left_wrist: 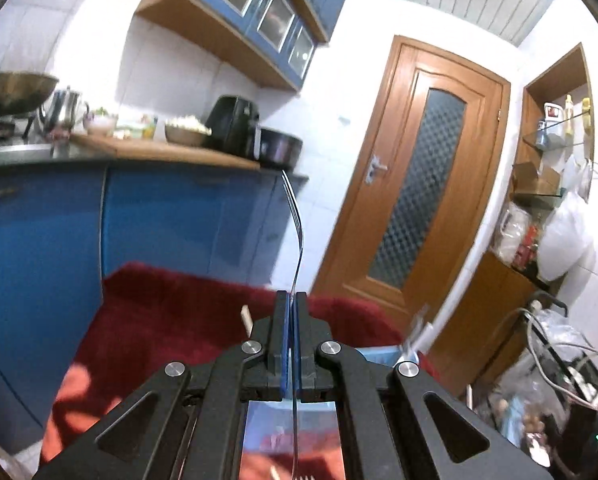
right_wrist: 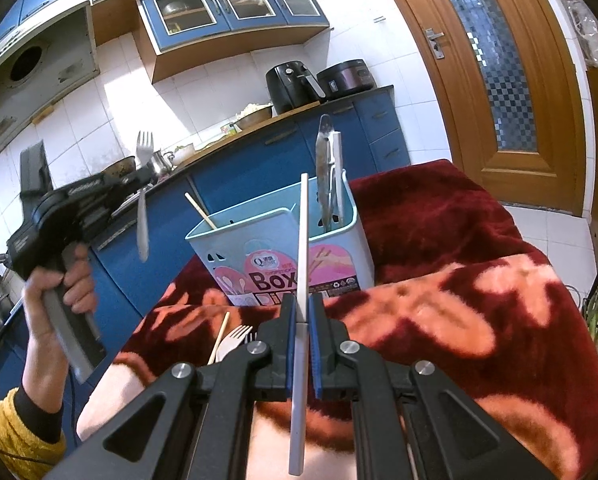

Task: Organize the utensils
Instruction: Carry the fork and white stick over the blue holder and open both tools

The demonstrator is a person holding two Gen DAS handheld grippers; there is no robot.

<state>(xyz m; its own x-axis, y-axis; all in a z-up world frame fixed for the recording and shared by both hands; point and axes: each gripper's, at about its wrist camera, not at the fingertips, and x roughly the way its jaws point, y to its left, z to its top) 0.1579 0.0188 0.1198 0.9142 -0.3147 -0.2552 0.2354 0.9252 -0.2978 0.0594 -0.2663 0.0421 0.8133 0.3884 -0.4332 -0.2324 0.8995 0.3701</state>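
A white flat stick (right_wrist: 301,280), matte and straight-edged, stands clamped between the blue ribbed jaws of the right gripper (right_wrist: 302,312), its upper end rising in front of the pale blue plastic box (right_wrist: 339,256). The box, the landmark here, stands on a plush dark red blanket (right_wrist: 459,280) with salmon-coloured flowers that covers the surface. A pink label on its front reads "Box" in large letters; the smaller print is too fine to read. Inside the box a partition separates a wooden chopstick (right_wrist: 201,210), leaning in the left compartment, from metal tongs (right_wrist: 324,168) and a white utensil (right_wrist: 338,172) upright at the right. In front of the box and to its left, a pale fork (right_wrist: 233,340) and a second wooden chopstick (right_wrist: 219,338) lie on the blanket.

Left of the box and above the blanket's edge, a hand (right_wrist: 59,284) with a yellow knitted sleeve grips the black left gripper (right_wrist: 141,178), whose jaws are shut on a polished steel fork (right_wrist: 143,200), tines up. Only the right wrist view shows this hand, the box front and the loose cutlery.

The left wrist view shows the same steel fork (left_wrist: 295,240) edge-on as a thin curved line pinched between the jaws of the left gripper (left_wrist: 291,300), with the red blanket (left_wrist: 171,304) below. Behind the box run glossy blue cabinets (right_wrist: 235,176) and a counter bearing a black air fryer (right_wrist: 291,84) and a dark cooker (right_wrist: 347,76); a varnished wooden door (right_wrist: 499,80) with patterned glass stands to the right.
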